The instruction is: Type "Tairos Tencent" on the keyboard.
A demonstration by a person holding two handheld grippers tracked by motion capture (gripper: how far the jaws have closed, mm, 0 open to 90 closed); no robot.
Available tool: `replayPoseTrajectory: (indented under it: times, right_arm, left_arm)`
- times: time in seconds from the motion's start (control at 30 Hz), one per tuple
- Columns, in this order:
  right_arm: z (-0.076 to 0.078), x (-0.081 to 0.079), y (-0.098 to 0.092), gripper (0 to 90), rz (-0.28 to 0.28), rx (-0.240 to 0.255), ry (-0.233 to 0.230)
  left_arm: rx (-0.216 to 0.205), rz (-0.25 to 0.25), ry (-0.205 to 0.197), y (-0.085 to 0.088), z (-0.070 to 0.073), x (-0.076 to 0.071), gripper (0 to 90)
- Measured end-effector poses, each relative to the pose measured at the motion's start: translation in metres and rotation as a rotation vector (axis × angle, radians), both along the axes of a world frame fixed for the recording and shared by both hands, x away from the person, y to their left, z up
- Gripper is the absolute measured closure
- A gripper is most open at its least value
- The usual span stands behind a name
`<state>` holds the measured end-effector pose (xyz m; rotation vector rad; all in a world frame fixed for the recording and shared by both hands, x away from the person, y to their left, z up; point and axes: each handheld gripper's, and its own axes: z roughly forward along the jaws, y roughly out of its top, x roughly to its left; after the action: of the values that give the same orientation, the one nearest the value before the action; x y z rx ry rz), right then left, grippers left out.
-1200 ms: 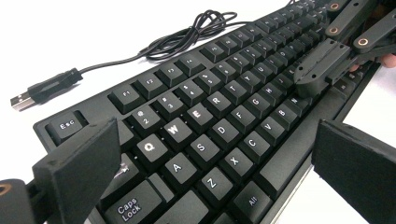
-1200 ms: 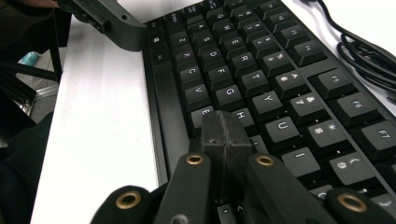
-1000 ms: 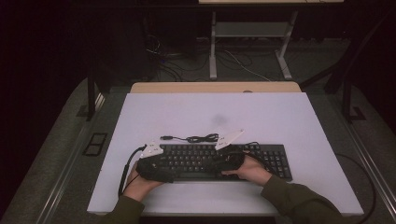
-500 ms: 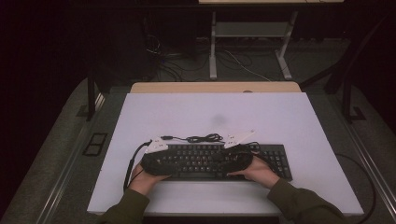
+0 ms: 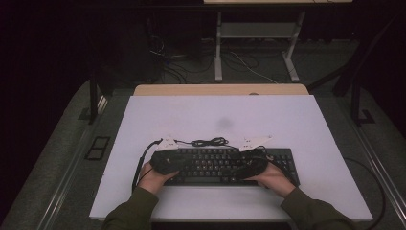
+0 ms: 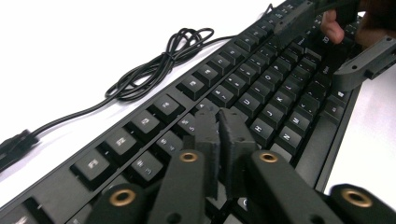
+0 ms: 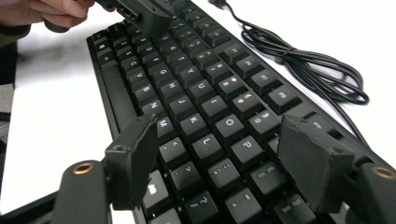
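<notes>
Keyboard point(image 5: 215, 165) beneath left gripper point(image 6: 219, 123), right gripper point(image 7: 224, 149)

Black keyboard point(image 6: 261, 88) of plastic with faintly shiny keycaps lies under the matt, rough-grained black fingers point(image 6: 205, 135). Beyond the fingers, a smooth rubbery cable point(image 7: 308, 65) rests on the smooth white bench point(image 5: 268, 120).

The left gripper point(image 6: 218, 122), its black jaws just closed together with nothing between them, hovers over a black plastic keyboard point(image 6: 261, 88) beside its coiled black cable point(image 6: 159, 65).
</notes>
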<state>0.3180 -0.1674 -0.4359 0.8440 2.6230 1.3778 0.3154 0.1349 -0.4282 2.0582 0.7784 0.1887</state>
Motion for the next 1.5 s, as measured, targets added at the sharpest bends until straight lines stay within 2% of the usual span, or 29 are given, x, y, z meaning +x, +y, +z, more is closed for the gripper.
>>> replayPoseTrajectory:
  times: [0.23, 0.47, 0.63, 1.03, 1.07, 1.1, 1.13, 1.37, 1.4, 1.5]
  right_arm:
    - [0.0, -0.003, -0.007, 24.2, -0.039, -0.001, -0.002]
    - [0.0, -0.005, -0.012, 22.8, -0.06, -0.01, -0.005]
    - [0.0, -0.005, -0.013, 22.4, -0.065, -0.012, -0.008]
    - [0.001, -0.005, -0.013, 22.4, -0.066, -0.01, -0.01]
    - [0.001, -0.005, -0.013, 22.5, -0.066, -0.01, -0.01]
    - [0.001, -0.005, -0.013, 22.4, -0.066, -0.01, -0.01]
    - [0.001, -0.005, -0.013, 22.5, -0.067, -0.01, -0.011]
    - [0.001, -0.005, -0.014, 22.4, -0.067, -0.008, -0.011]
    - [0.001, -0.005, -0.014, 22.4, -0.067, -0.008, -0.012]
    - [0.001, -0.005, -0.014, 22.3, -0.067, -0.008, -0.013]
  left_arm:
    - [0.015, -0.027, 0.007, -0.008, -0.002, 0.005, 89.0]
    - [0.03, -0.033, 0.018, -0.012, -0.004, 0.009, 89.0]
    - [0.047, -0.047, 0.024, -0.015, -0.007, 0.01, 89.0]
    - [0.054, -0.049, 0.029, -0.021, -0.009, 0.011, 89.1]
    - [0.059, -0.052, 0.031, -0.021, -0.009, 0.011, 89.1]
    - [0.083, -0.063, 0.032, -0.02, -0.009, 0.012, 89.1]
    - [0.071, -0.056, 0.036, -0.021, -0.01, 0.012, 89.2]
    - [0.062, -0.043, 0.037, -0.02, -0.009, 0.011, 89.1]
    - [0.07, -0.053, 0.035, -0.019, -0.008, 0.012, 89.1]
    - [0.047, -0.039, 0.031, -0.019, -0.007, 0.011, 89.1]
